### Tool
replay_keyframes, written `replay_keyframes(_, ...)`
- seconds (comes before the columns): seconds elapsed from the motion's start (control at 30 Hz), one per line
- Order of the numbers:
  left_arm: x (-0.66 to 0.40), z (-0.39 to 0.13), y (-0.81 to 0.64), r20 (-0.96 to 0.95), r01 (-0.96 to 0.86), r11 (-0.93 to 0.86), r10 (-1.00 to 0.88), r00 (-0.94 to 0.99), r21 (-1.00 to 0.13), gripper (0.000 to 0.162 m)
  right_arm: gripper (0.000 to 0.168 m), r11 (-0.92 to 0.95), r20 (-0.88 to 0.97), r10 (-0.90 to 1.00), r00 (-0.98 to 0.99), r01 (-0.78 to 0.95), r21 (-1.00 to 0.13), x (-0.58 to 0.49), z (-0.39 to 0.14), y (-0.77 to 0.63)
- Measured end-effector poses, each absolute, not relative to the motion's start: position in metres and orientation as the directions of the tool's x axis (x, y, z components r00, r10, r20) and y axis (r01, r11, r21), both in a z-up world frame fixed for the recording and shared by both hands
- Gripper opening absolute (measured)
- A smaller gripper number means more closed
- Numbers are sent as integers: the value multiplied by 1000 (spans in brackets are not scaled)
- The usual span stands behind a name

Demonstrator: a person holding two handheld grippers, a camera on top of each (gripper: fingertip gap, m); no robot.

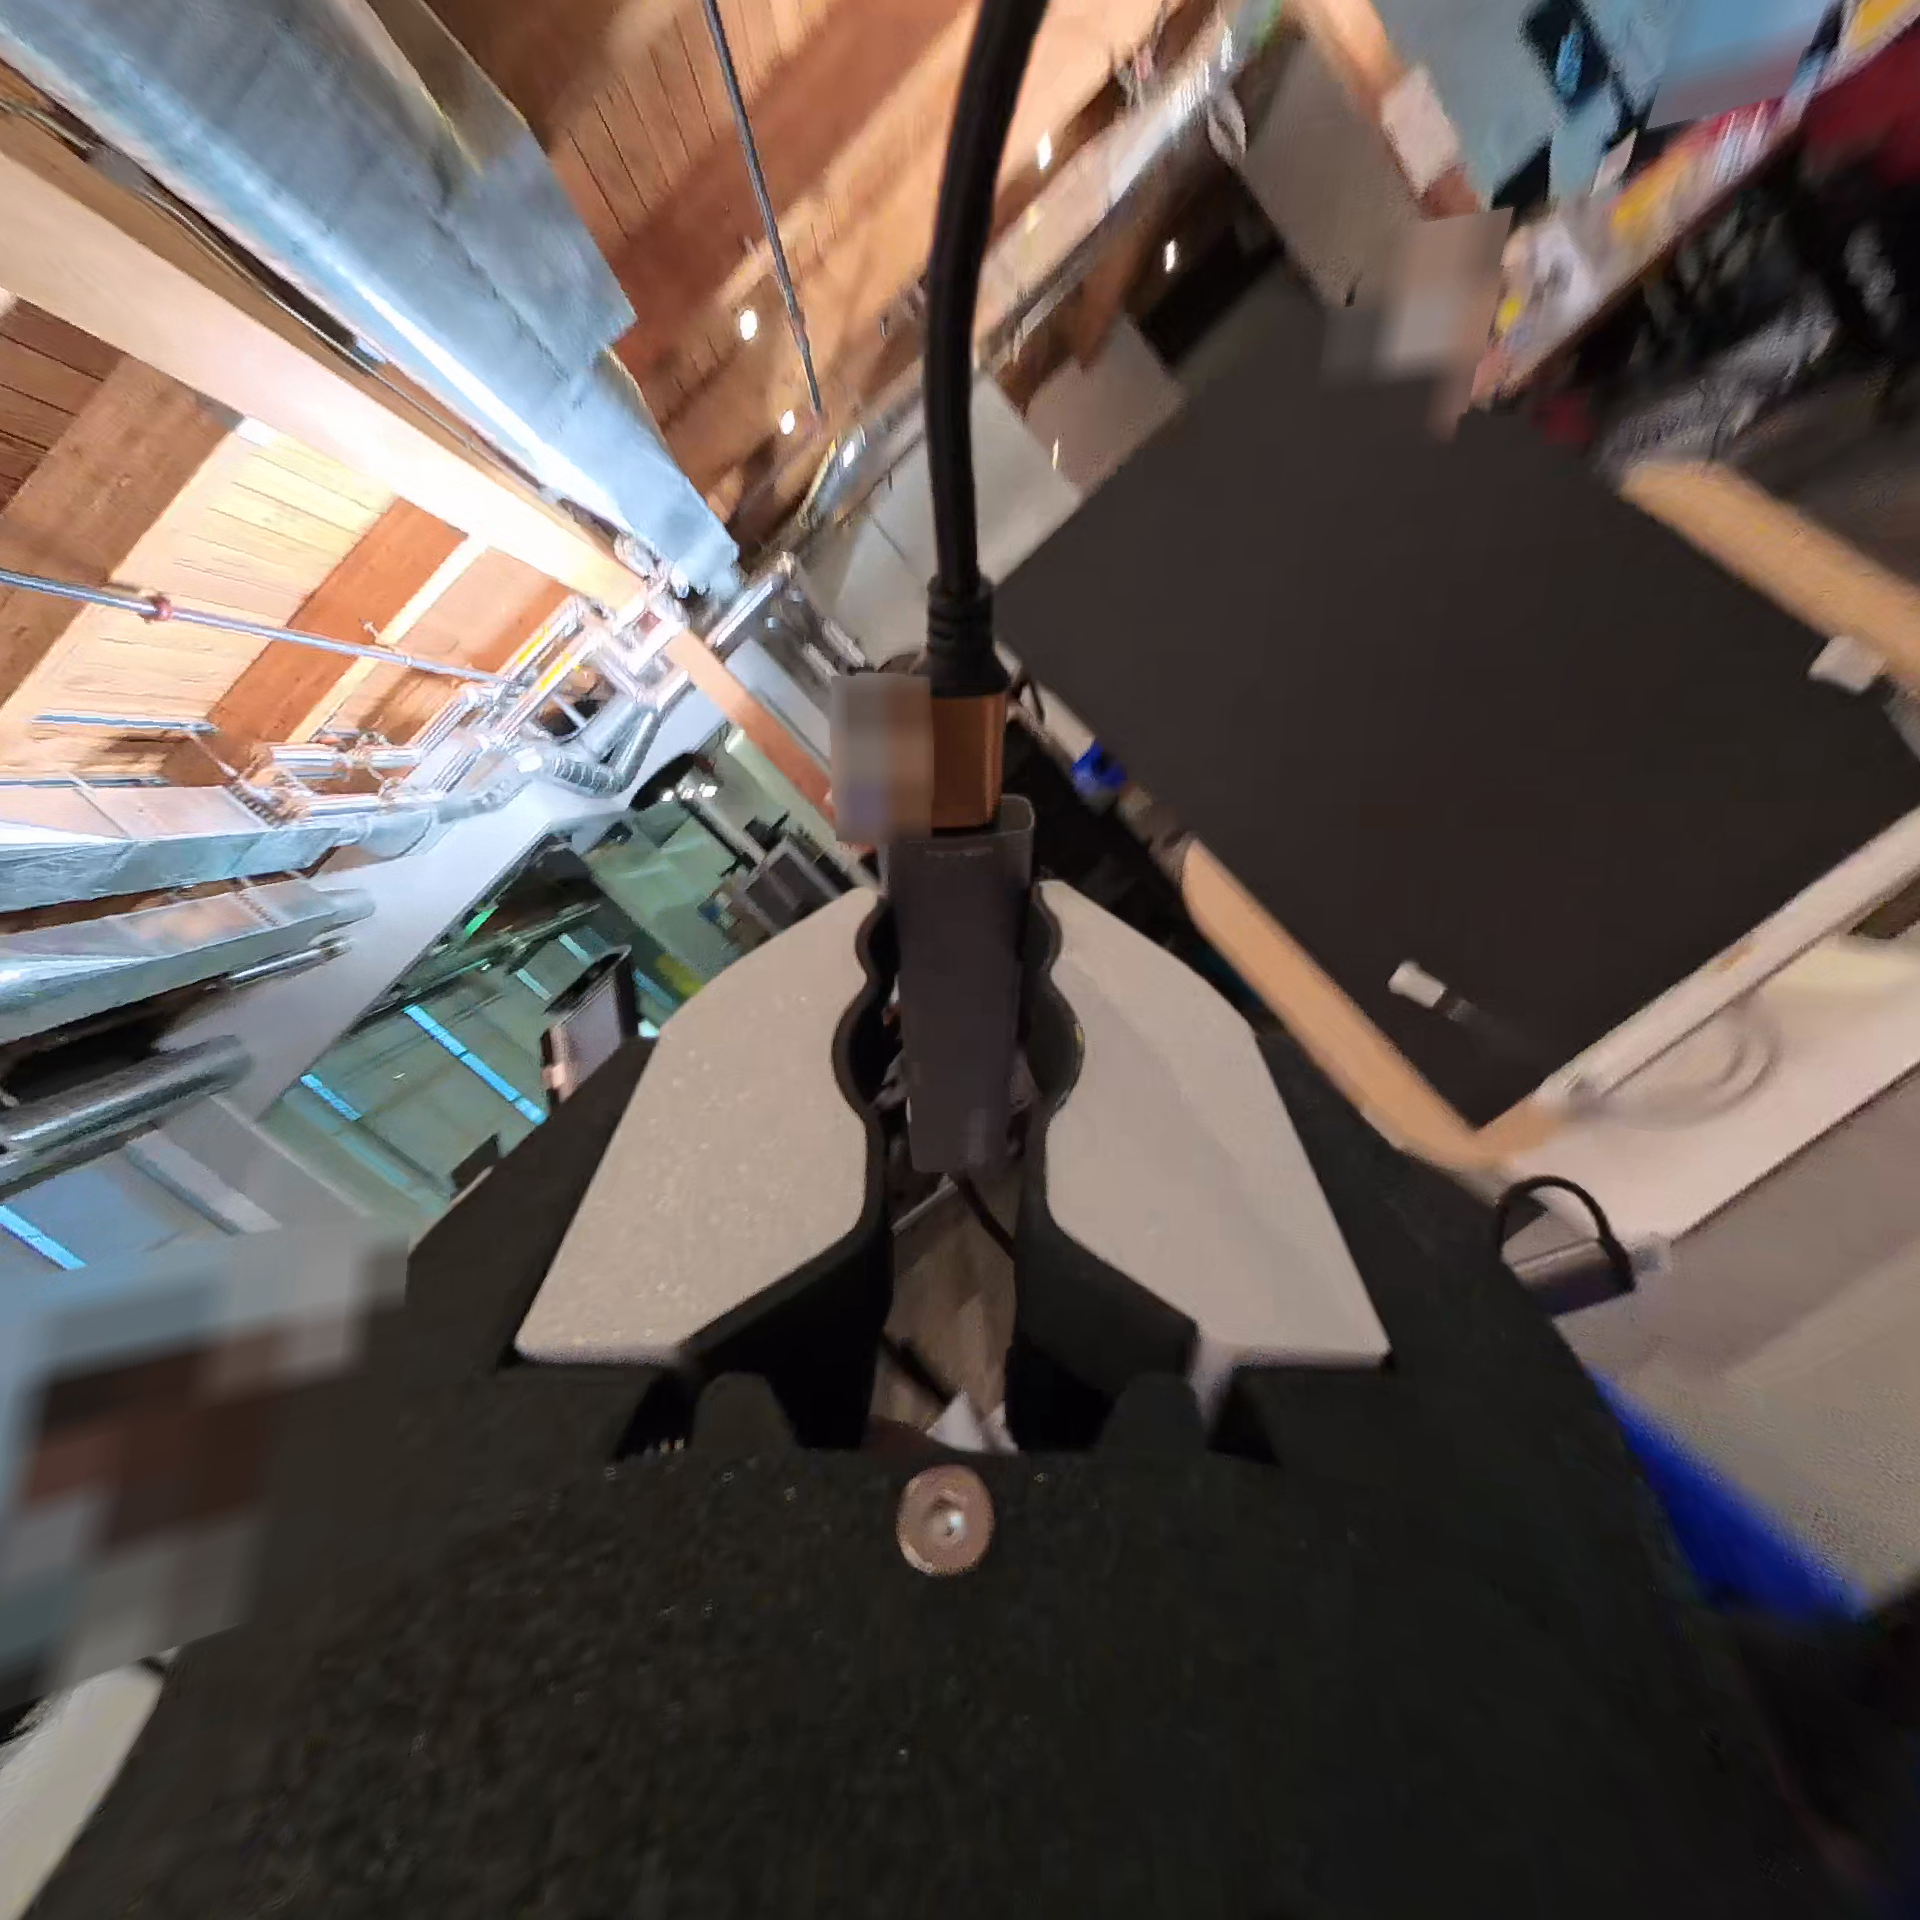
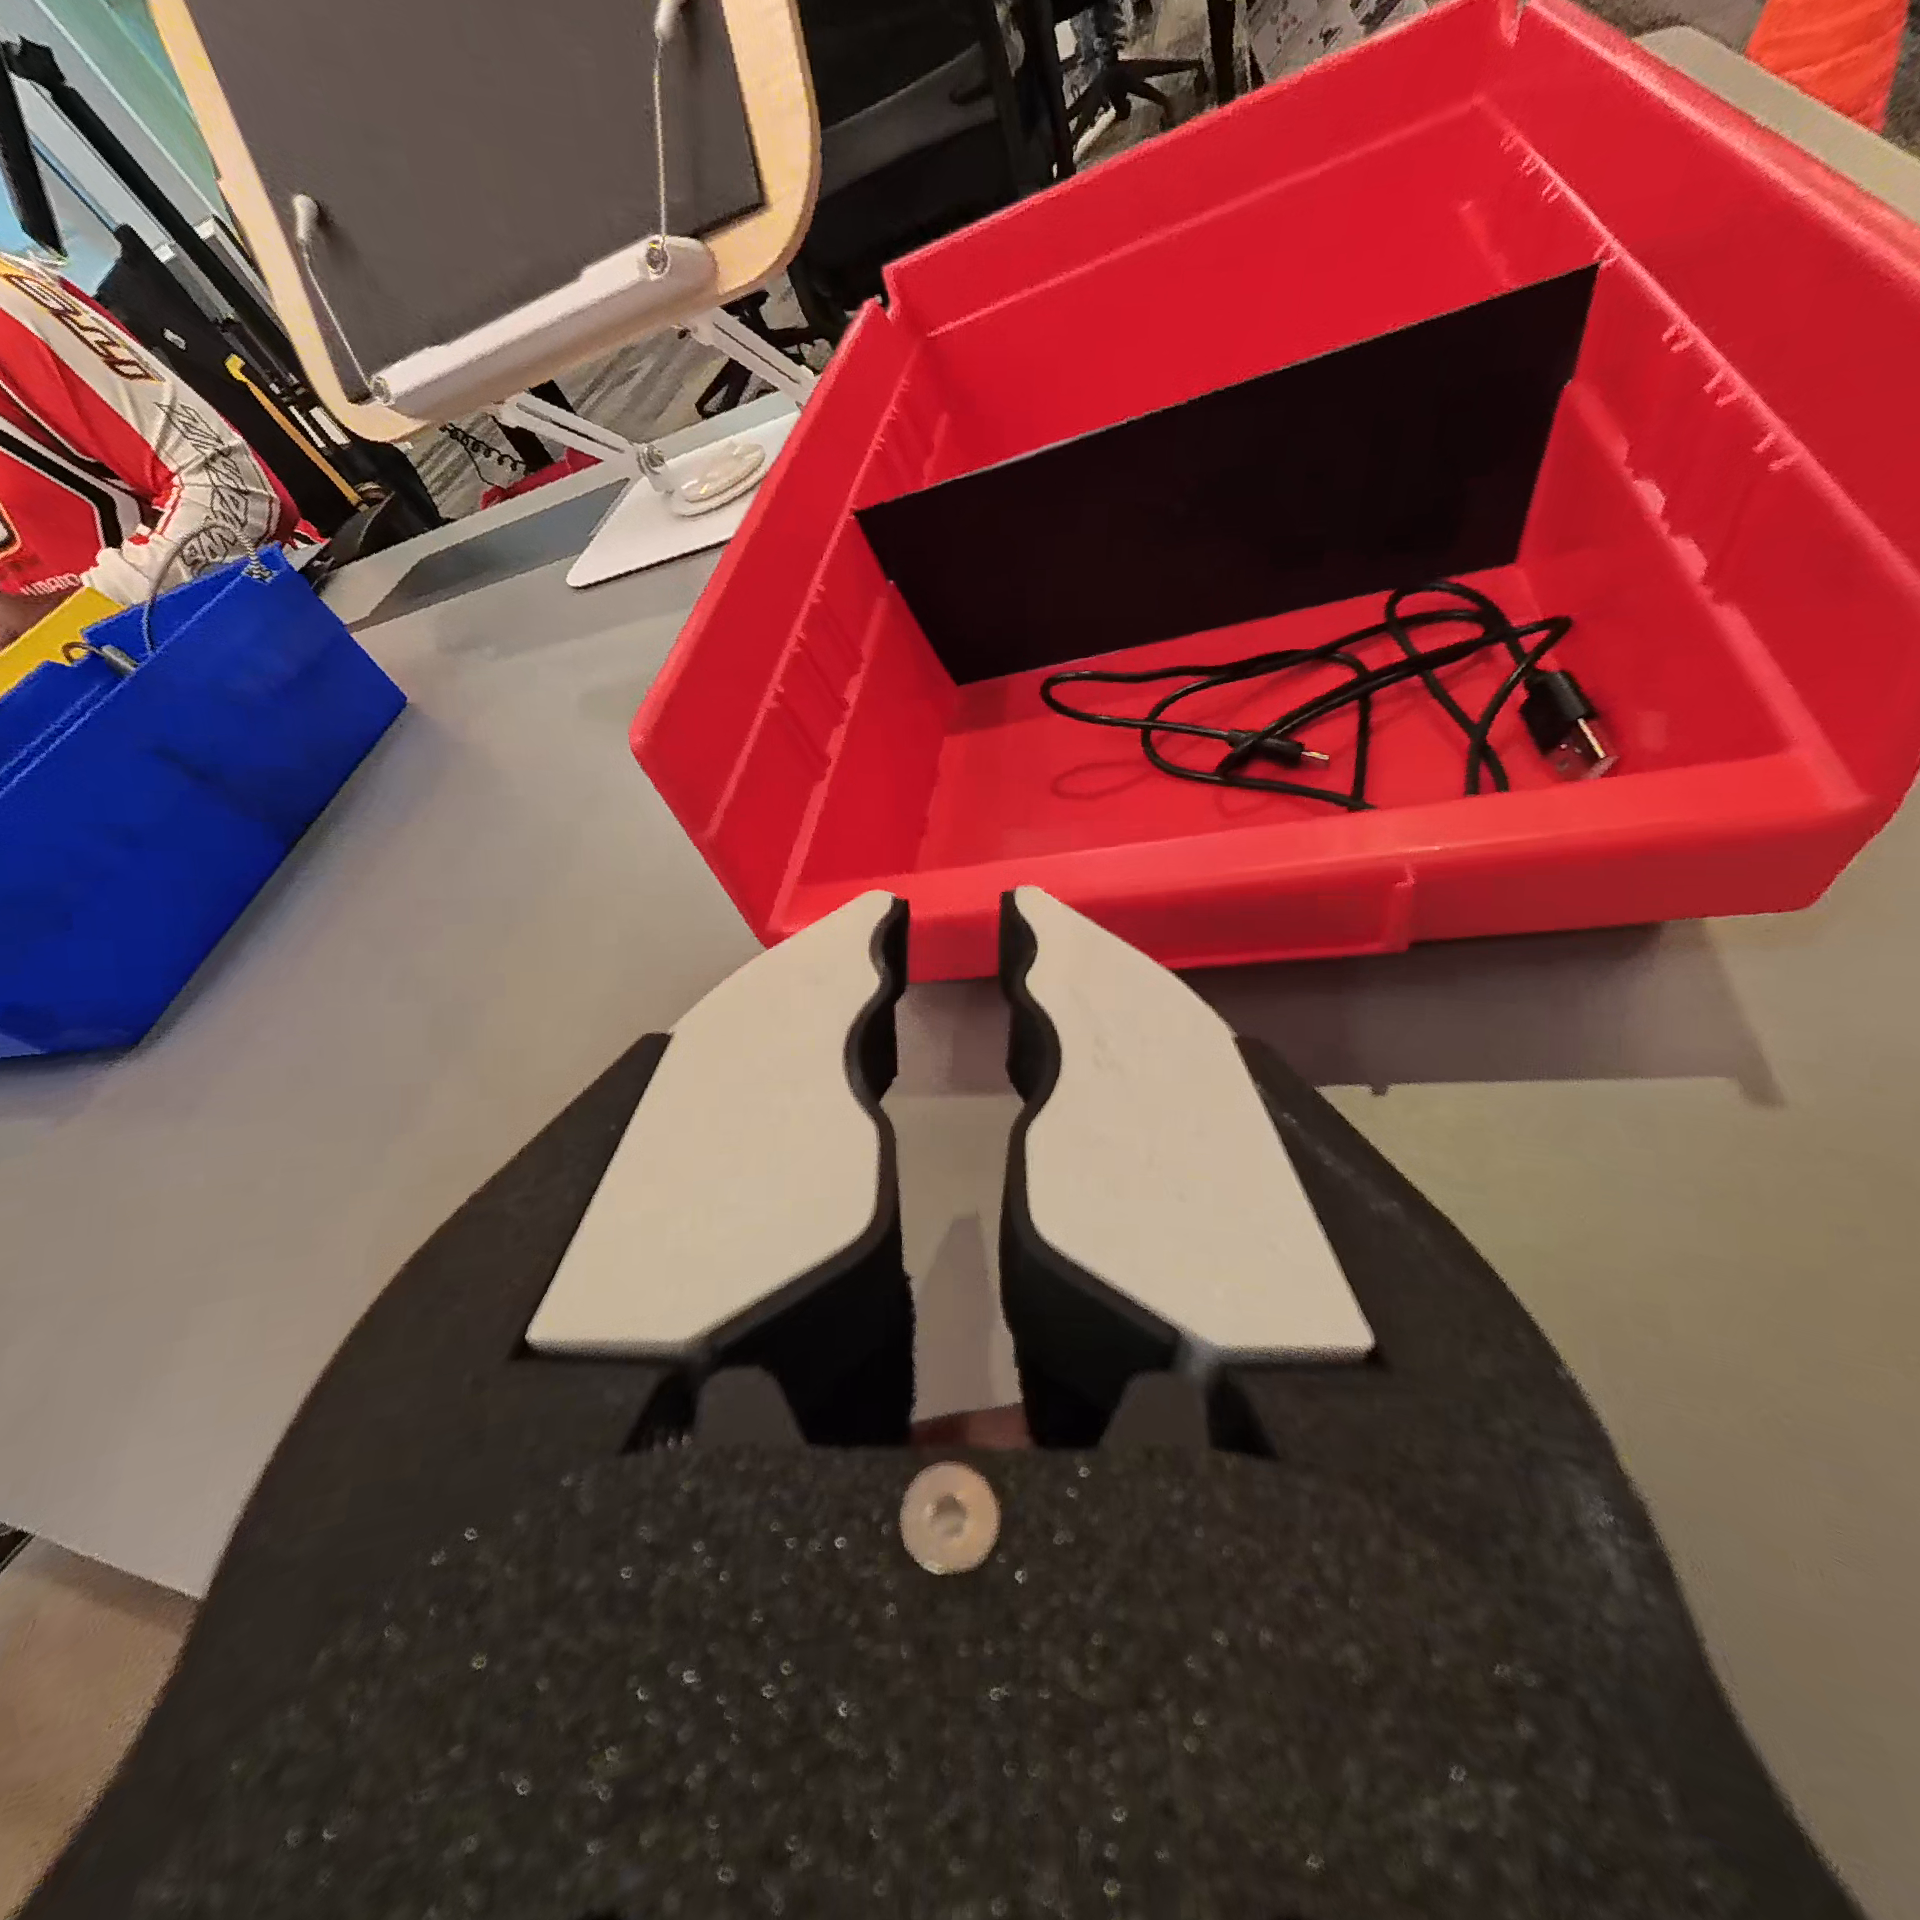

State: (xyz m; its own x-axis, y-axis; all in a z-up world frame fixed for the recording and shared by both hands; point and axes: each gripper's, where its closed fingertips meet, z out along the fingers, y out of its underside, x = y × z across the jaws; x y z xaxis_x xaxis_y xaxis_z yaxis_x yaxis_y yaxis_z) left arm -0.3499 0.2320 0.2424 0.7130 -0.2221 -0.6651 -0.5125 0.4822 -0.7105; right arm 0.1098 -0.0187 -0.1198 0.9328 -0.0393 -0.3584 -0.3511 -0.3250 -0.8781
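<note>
My left gripper is shut on a dark grey adapter block, held up in the air and pointing towards the ceiling. A copper-coloured plug sits in the block's far end, and its thick black cable runs up out of view. My right gripper is slightly open and empty, low over the grey table, just in front of the near wall of a red bin. A thin black USB cable lies tangled in the bin's front compartment, before a black divider.
A blue bin stands on the table to the left; its edge also shows in the left wrist view. A dark panel with a wooden rim on a white stand is behind. A person in a red and white top is at far left.
</note>
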Motion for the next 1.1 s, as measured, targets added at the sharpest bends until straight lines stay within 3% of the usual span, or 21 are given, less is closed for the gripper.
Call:
replay_keyframes(0.1,-301,232,204,-640,-440,544,-253,726,-715,24,16,-305,-345,-44,937,-342,-889,111,-115,-22)
replay_keyframes(0.27,-212,145,149,-755,-525,613,-187,629,-590,23,16,-254,-288,-50,956,-291,-922,114,-103,-31)
replay_keyframes(0.4,-156,62,93,-846,-608,628,-163,508,-486,23,19,-183,-23,-14,1000,-25,-983,96,-81,-41)
replay_keyframes(0.47,-138,27,71,-884,-630,650,-146,444,-424,23,18,-159,39,94,995,54,-986,65,-73,-43)
replay_keyframes(0.63,-119,-34,52,-946,-677,669,-135,295,-307,23,18,-81,-19,255,967,2,-997,15,-32,-48)
replay_keyframes(0.77,-111,-52,42,-947,-655,685,-197,255,-319,23,18,-40,8,424,906,27,-999,-27,-7,-39)
replay_keyframes(0.87,-111,-59,39,-929,-638,676,-272,251,-370,22,17,-144,79,511,856,176,-974,-51,-47,-23)
replay_keyframes(0.97,-114,-69,41,-861,-629,598,-431,270,-496,23,25,-195,33,588,808,181,-964,-78,-73,-19)
replay_keyframes(1.1,-115,-73,37,-865,-641,594,-432,256,-486,23,32,-126,102,561,822,206,-970,-107,-66,-10)
